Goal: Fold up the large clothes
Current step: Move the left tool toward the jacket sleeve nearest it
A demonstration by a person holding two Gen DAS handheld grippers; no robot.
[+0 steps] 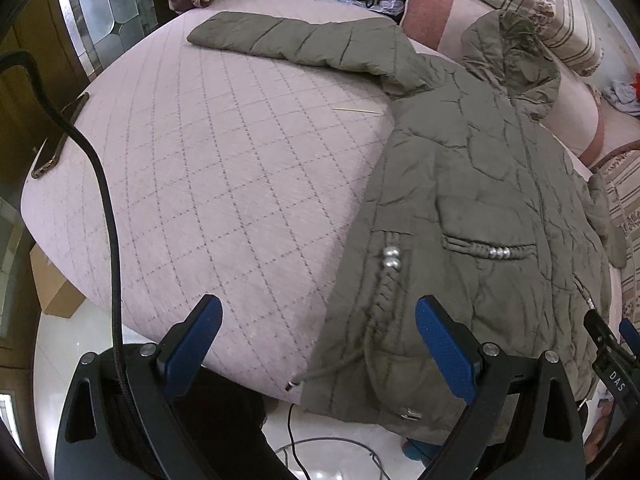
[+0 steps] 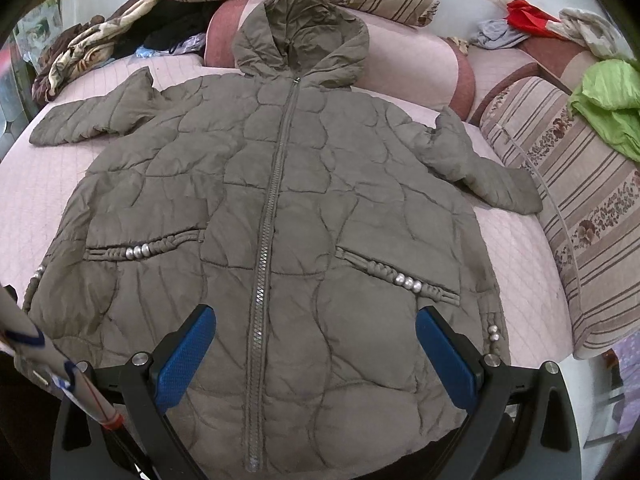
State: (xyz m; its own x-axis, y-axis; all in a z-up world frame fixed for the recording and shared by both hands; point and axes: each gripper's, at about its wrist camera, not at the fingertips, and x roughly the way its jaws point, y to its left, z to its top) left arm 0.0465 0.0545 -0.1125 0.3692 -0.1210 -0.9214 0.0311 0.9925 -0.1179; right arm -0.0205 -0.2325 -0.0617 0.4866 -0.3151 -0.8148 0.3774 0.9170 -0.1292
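Olive quilted hooded puffer jacket lies zipped, flat on pink quilted bed, sleeves out. Both hand-held grippers, left & right, gape empty over hem. Striped floral pillow by right sleeve; crumpled clothes pile behind left.

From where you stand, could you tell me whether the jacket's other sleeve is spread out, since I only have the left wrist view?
Observer: Yes, the right wrist view shows the far sleeve lying out flat toward the striped cushion.
Operator: Thank you. Is the zipper done up?
Observer: The zipper runs closed up the middle of the jacket, up to the hood.
Operator: And is the right gripper holding anything?
Observer: No, the right gripper is open above the hem, with nothing between its fingers.
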